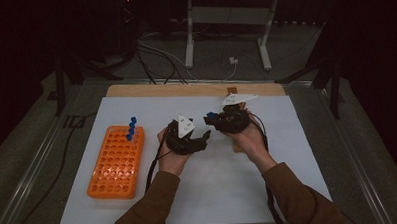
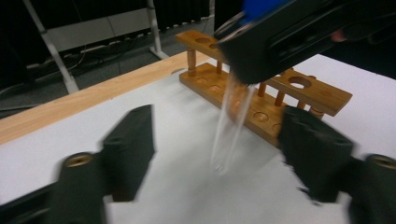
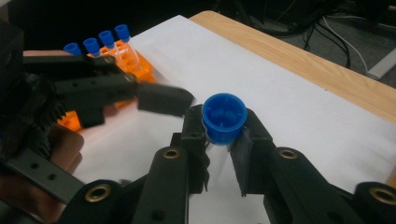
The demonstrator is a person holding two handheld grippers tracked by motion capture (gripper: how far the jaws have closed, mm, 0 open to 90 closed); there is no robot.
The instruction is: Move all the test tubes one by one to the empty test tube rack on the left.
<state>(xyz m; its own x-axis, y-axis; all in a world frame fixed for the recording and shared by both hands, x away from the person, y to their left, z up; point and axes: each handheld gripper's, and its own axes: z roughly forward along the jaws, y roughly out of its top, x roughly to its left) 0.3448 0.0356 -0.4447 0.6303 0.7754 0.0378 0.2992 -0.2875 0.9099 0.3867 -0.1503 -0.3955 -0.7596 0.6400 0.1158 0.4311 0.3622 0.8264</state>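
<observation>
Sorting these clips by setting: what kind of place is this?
Probably a lab-style test bench: an orange tube rack with blue-capped tubes, a wooden tube stand, and cables on the floor behind the table.

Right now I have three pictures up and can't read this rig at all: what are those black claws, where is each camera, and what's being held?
A person holds a two-jaw tool in each hand. The high view looks down on the white table; the other cameras ride on the tools. The right gripper clamps a clear glass tube with a blue cap. The left gripper stands open around that tube's lower end, not pressing. An orange plastic rack holds four more blue-capped tubes; a wooden rack stands behind.
</observation>
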